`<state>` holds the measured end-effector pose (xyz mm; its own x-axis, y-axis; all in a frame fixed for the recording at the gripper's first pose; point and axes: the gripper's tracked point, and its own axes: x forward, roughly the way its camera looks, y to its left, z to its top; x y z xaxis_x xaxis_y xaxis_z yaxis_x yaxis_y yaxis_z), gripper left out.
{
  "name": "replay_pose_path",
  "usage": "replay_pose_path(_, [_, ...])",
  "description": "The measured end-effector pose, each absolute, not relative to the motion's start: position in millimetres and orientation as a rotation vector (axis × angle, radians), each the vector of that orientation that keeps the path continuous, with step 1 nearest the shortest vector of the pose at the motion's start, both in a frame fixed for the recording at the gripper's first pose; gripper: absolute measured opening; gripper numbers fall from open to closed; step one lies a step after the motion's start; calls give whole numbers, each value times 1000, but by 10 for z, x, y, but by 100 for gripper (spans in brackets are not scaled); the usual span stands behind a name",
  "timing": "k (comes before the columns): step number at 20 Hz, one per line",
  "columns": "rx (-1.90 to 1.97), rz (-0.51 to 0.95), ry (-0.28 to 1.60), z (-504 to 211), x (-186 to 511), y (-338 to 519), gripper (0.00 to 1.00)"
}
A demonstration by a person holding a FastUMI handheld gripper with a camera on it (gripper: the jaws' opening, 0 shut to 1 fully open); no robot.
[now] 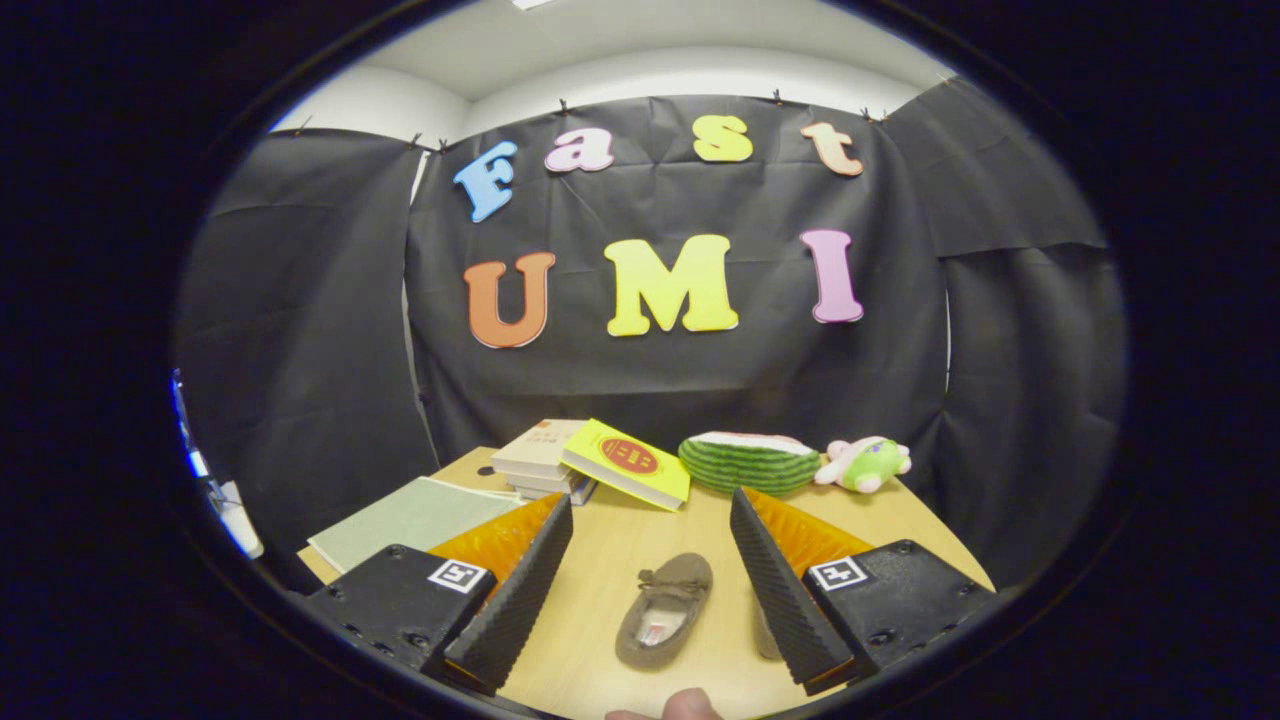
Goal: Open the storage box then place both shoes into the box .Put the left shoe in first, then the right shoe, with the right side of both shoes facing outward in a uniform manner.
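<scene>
A brown slipper-style shoe [663, 612] lies on the wooden table [640, 540], sole down, its toe pointing away from me. It sits between my two fingers, touching neither. My gripper [650, 525] is open, held above the table with nothing in its grasp. A sliver of a second brown shoe [765, 638] peeks out behind my right finger [785, 590], mostly hidden by it.
At the table's far side lie a stack of books [540, 455] with a yellow book [628, 463] leaning on it, a watermelon-slice plush [748, 462] and a pink-and-green plush toy [865, 463]. A pale green folder [410, 520] lies left. A fingertip [690, 706] shows nearest me.
</scene>
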<state>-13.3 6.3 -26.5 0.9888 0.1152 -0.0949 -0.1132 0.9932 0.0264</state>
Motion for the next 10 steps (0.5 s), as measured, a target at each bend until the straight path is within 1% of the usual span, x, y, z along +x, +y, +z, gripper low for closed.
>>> replay_pose_path(3, [49,133,119,-232,-215,106,100])
replay_pose_path(7, [123,215,157,-225,-215,348,100])
replay_pose_path(10, [164,285,232,-345,-171,579,100])
